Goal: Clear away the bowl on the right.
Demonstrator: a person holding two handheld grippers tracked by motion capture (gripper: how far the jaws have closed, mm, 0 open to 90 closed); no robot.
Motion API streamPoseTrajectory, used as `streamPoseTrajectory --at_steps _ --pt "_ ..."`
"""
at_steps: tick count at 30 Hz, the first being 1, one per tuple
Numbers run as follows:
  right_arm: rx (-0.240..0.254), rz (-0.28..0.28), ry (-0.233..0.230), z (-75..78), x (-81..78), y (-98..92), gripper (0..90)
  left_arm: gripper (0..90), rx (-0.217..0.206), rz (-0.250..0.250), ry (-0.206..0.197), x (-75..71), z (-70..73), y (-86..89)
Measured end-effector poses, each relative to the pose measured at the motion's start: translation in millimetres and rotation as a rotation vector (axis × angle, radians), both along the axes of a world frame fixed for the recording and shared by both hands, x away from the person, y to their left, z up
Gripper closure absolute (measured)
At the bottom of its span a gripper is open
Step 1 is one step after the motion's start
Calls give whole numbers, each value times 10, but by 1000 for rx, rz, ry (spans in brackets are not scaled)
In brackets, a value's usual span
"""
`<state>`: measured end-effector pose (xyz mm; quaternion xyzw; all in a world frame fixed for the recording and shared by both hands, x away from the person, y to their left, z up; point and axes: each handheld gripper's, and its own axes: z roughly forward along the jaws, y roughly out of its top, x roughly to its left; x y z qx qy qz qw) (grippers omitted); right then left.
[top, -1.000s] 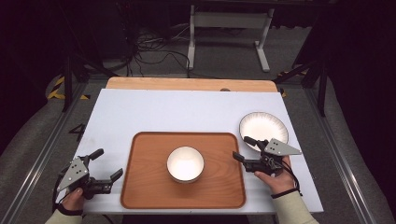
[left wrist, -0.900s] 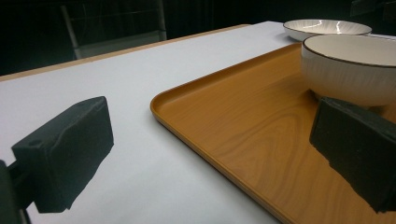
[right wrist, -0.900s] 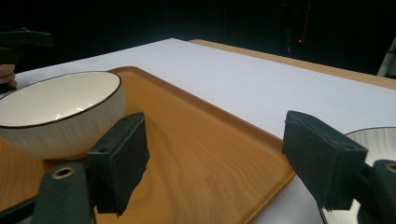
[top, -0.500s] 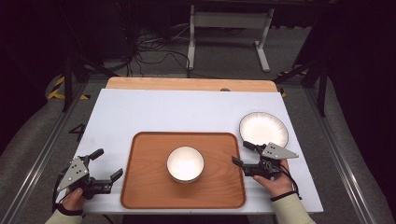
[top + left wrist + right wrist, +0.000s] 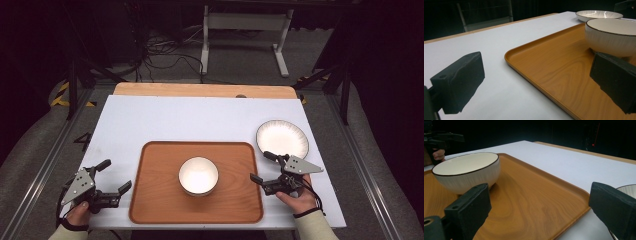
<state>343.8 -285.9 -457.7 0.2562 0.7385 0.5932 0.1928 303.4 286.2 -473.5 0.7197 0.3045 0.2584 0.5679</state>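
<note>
**A:** What sits around your hands?

**B:** A white table top (image 5: 200,120) with a wooden strip along its far edge. On it, close to you, lies a brown wooden tray (image 5: 160,200), and a white bowl (image 5: 198,175) with a dark rim stands upright near the tray's middle. Off the tray, at its far right corner, rests a white plate (image 5: 282,138) with a dark rim (it lies just beside the tray, and from above I cannot tell whether the two touch).

**A:** And my grippers?

**B:** Your left gripper (image 5: 111,176) hovers at the tray's left edge, jaws spread wide with nothing between them; in the left gripper view one jaw stands over the bare table and the other over the tray, with the tray's edge running between them and the bowl past the right jaw. Your right gripper (image 5: 263,167) is at the tray's right edge, just near the plate's close side, jaws likewise parted and empty. In the right gripper view the tray's rim passes between them, the bowl sits behind the left jaw, and a sliver of the plate peeks from behind the right jaw.

**A:** Anything in the way? Any writing?

**B:** Only open tray lies between either gripper and the bowl. Beyond the table, cables (image 5: 165,55) trail on the floor beside a metal stand (image 5: 245,22). I can read no label or lettering anywhere.
</note>
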Motion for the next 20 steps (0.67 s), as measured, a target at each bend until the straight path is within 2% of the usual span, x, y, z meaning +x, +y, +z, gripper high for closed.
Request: streamPoseTrajectory --at_steps 8,20 --pt "53 -10 -16 -10 -18 -50 43 3 0 0 0 0 0 0" --pt "55 -10 -18 -11 -20 -52 34 3 0 -1 0 0 0 0"
